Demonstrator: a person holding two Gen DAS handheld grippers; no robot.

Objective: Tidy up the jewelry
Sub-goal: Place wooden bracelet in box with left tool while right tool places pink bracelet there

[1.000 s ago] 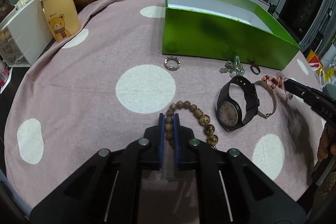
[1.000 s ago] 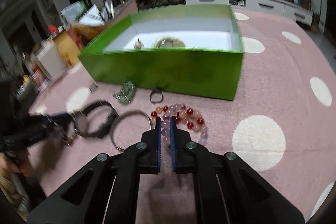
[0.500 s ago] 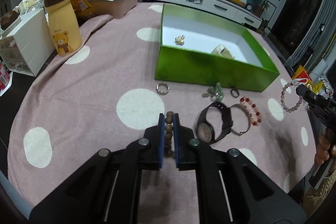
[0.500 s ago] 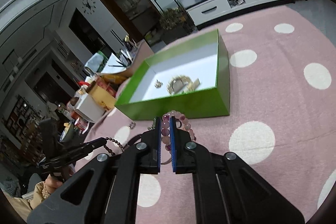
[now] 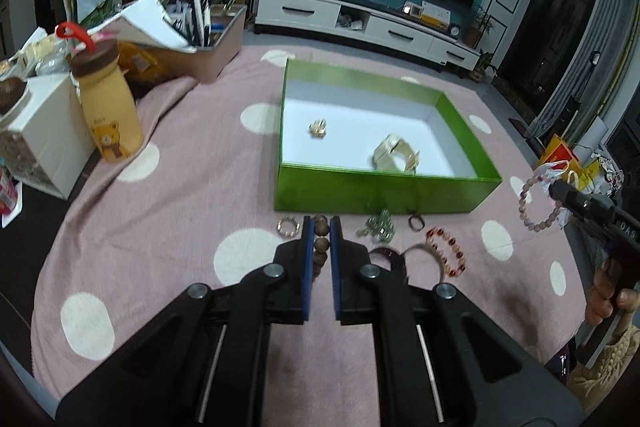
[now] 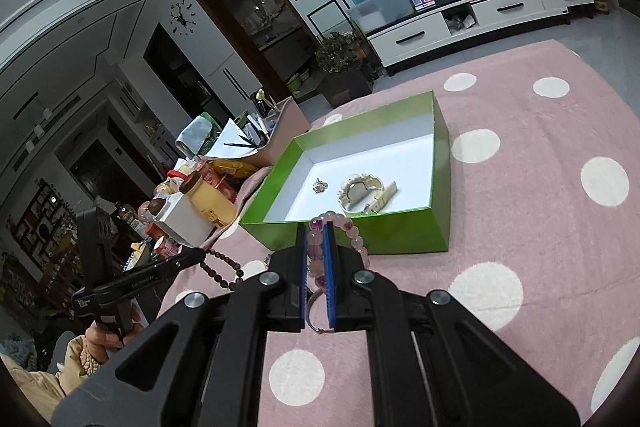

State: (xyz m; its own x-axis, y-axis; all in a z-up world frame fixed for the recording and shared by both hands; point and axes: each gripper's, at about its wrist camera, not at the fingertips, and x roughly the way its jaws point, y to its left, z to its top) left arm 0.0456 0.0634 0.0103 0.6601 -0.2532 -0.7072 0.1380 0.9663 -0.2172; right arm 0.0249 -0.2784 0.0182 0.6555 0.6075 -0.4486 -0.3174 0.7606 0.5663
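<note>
A: What does the left gripper (image 5: pixel 321 223) hold?

B: Its blue pads are clamped narrow on a string of round brown wooden beads (image 5: pixel 321 245), at the lower centre of the left wrist view; in the right wrist view that string hangs in a loop from the gripper's tip at the middle left.

A: And the right gripper (image 6: pixel 317 227)?

B: Closed just as tight on a bracelet of pale pink and purple translucent beads (image 6: pixel 352 231); the loop curves out to the right of the pads, in front of the near wall of the open green cardboard box (image 6: pixel 439 163) with its white floor.

A: What lies inside the box?

B: A cream-coloured wristwatch (image 6: pixel 362 195) near the front wall; a small gold trinket (image 6: pixel 320 185) just left of it, apart from it.

A: And what remains on the pink cloth with white dots (image 5: pixel 192 163)?

B: Below the box in the left wrist view: a small silver beaded ring (image 5: pixel 288 226) left of the pads; a silvery-green cluster (image 5: pixel 379 229); a small dark ring (image 5: pixel 417 222); a red bead bracelet (image 5: pixel 448 255); a dark watch strap (image 5: pixel 386 257) partly hidden behind the gripper.

A: Anything further out?

B: A yellow bottle with a bear print (image 5: pixel 110 117) stands at the middle left.
</note>
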